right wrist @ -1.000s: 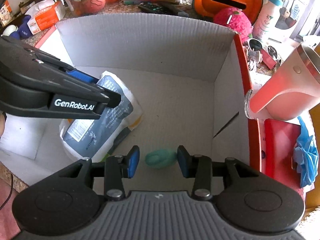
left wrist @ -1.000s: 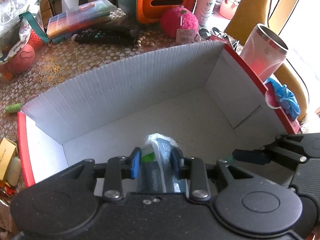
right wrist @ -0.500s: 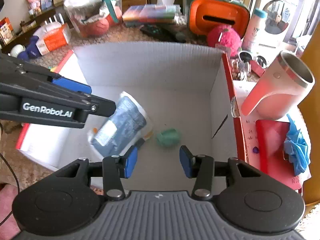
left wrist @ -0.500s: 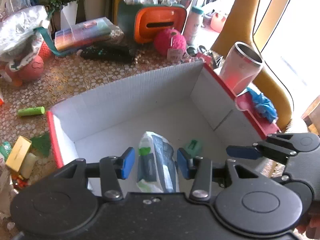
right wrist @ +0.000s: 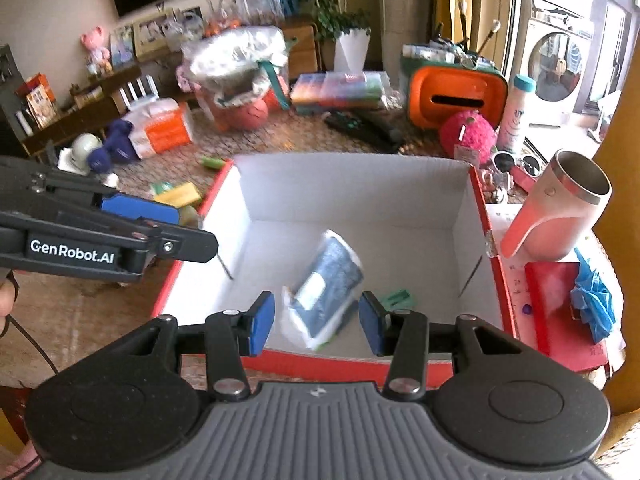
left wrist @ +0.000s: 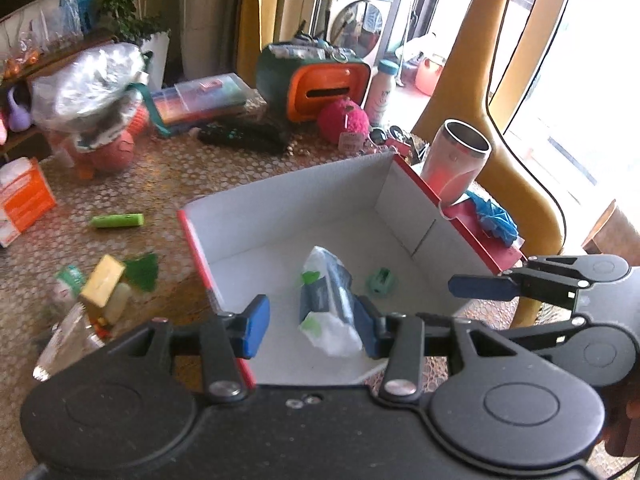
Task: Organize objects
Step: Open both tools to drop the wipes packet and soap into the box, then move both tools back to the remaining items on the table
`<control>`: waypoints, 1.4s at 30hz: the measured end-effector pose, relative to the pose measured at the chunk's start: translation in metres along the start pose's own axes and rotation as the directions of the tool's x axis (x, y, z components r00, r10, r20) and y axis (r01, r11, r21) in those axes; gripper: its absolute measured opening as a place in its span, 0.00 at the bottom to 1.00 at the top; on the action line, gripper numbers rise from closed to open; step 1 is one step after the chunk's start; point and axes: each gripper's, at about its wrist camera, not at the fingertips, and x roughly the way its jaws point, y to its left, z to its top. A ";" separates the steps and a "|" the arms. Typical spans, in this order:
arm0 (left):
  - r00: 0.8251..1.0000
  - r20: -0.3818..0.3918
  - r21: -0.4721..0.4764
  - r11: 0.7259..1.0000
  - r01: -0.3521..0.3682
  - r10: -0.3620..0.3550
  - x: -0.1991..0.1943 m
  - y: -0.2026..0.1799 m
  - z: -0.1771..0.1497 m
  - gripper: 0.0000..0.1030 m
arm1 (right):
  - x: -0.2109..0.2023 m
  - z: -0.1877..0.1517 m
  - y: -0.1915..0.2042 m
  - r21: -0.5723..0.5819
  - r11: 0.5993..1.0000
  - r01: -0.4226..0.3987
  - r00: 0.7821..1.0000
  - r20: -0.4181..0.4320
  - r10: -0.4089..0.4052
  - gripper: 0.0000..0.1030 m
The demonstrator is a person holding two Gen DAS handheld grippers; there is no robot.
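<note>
**A:** Starting at your left: what's loose on the bench (left wrist: 168, 176), and how will it handle?

**B:** The green tube (left wrist: 117, 221) looks light, stiff and a bit slick, so pinch it across the middle. The yellow block (left wrist: 102, 280) nearer you looks rigid; take its flat faces. Both are guesses from looks.

**A:** And the box (right wrist: 352, 184)?

**B:** The blue-and-white packet (right wrist: 322, 294) lies flat on its floor, soft and crinkly, with the small green piece (right wrist: 398, 299) just beside it. Leave them there.

**A:** My jaws?

**B:** The left gripper (left wrist: 310, 326) is spread wide with nothing in it; the right gripper (right wrist: 317, 324) likewise.

**A:** What has changed?

**B:** A second ago your left pads pinched that packet low in the box and the right framed the green piece. You've since let go and lifted both clear.
</note>
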 end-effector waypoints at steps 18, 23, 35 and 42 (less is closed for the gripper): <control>0.994 0.076 -0.044 0.996 -0.076 0.080 -0.089 0.068 -0.066 0.45 | -0.047 -0.022 0.069 -0.055 0.997 -0.059 0.992 0.112 0.064 0.46; 0.991 0.087 -0.071 0.993 -0.094 0.100 -0.101 0.087 -0.083 0.45 | -0.050 -0.026 0.087 -0.060 0.995 -0.084 0.988 0.128 0.091 0.51; 0.977 0.106 -0.128 0.977 -0.169 0.183 -0.123 0.126 -0.134 0.60 | -0.043 -0.039 0.131 -0.086 0.989 -0.120 0.978 0.164 0.133 0.59; 0.973 0.087 -0.182 0.963 -0.197 0.215 -0.117 0.150 -0.158 0.63 | -0.023 -0.048 0.156 -0.109 0.981 -0.159 0.977 0.125 0.172 0.63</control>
